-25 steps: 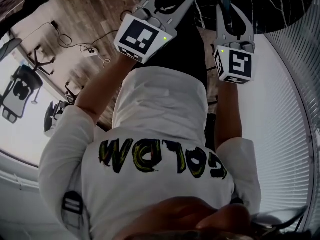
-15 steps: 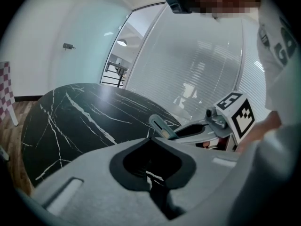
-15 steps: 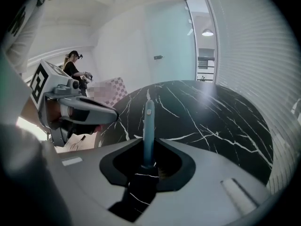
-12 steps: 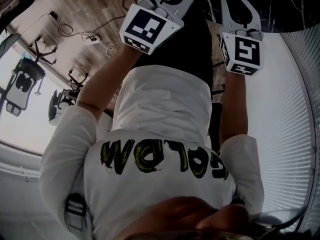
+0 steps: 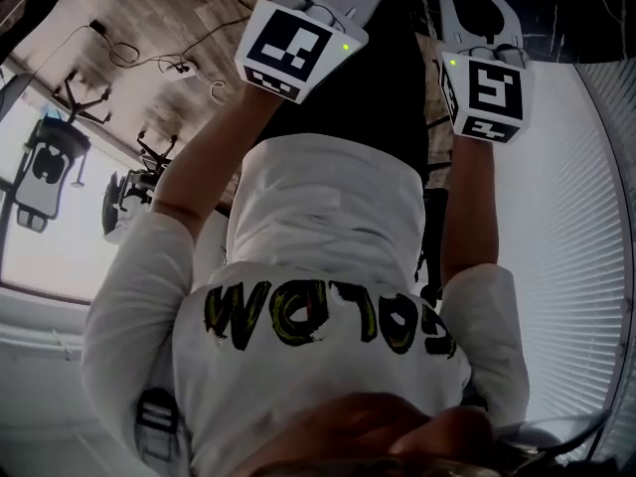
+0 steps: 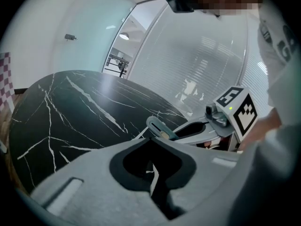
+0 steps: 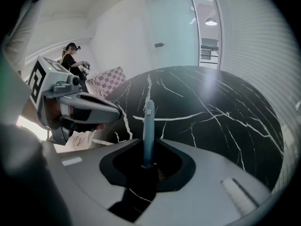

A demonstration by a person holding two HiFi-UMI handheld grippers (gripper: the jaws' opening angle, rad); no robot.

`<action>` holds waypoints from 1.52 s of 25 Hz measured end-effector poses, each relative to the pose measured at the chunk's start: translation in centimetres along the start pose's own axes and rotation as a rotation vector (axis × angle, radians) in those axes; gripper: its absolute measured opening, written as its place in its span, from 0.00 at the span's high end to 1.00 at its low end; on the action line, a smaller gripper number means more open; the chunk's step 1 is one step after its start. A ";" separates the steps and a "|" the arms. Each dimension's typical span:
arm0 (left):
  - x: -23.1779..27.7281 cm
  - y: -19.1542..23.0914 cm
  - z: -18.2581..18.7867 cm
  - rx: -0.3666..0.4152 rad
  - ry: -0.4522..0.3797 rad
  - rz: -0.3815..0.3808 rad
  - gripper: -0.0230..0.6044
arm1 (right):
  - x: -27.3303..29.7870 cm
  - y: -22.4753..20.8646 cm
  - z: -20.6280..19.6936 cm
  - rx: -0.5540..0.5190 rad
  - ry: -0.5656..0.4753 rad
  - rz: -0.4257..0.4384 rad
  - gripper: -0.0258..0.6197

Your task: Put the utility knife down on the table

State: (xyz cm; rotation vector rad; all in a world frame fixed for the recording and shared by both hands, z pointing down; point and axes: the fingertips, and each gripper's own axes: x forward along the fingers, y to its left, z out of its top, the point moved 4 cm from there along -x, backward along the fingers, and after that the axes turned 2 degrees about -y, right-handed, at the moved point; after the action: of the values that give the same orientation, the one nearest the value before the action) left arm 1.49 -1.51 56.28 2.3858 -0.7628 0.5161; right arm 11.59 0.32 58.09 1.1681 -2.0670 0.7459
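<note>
Utility knife (image 7: pixel 148 126): blue-grey, slim, clamped end-on in the right gripper (image 7: pixel 149 166), with the jaws narrow and pressing both sides of the handle. The knife pokes forward over the black marble table (image 7: pixel 225 107) and is not lying on it.

The left gripper view gives the side-on look: knife (image 6: pixel 160 129) sticking out of the right gripper's tips, marker cube (image 6: pixel 240 111) behind, tabletop (image 6: pixel 70 107) beyond. Left gripper (image 6: pixel 151 147): jaws drawn together, nothing between them.

The head view shows neither the knife nor the jaw tips, which are cut off at the top edge. It shows only both marker cubes (image 5: pixel 296 48) (image 5: pixel 489 92), the forearms and the person's white shirt (image 5: pixel 318 266), which fills most of the frame.

Around: wooden floor (image 5: pixel 149 28) with cables (image 5: pixel 139 58), a chair (image 5: pixel 45 172), slatted blinds (image 5: pixel 566 266) on the right. The right gripper view also catches another person (image 7: pixel 70 58) far back and a checkered panel (image 7: pixel 110 78). The tabletop ahead of the knife is bare marble.
</note>
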 end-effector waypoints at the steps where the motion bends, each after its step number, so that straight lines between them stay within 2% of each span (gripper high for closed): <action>1: 0.1 0.0 -0.3 -0.002 0.004 0.000 0.96 | 0.1 0.0 -0.3 -0.002 0.007 -0.001 0.85; 9: 0.1 0.4 -1.2 -0.024 0.014 0.011 0.96 | 0.6 0.1 -1.5 -0.032 0.046 -0.021 0.85; 21: 0.4 0.6 -1.6 -0.026 0.011 0.015 0.96 | 0.8 0.2 -1.8 -0.044 0.026 -0.012 0.84; 38: 0.3 1.0 -0.9 -0.016 0.010 0.016 0.96 | 0.7 0.7 -1.4 -0.064 0.018 -0.039 0.72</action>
State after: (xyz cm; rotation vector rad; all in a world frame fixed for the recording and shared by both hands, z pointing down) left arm 0.96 -1.77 57.53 2.3629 -0.7795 0.5257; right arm 11.03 1.27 59.40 1.1582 -2.0326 0.6647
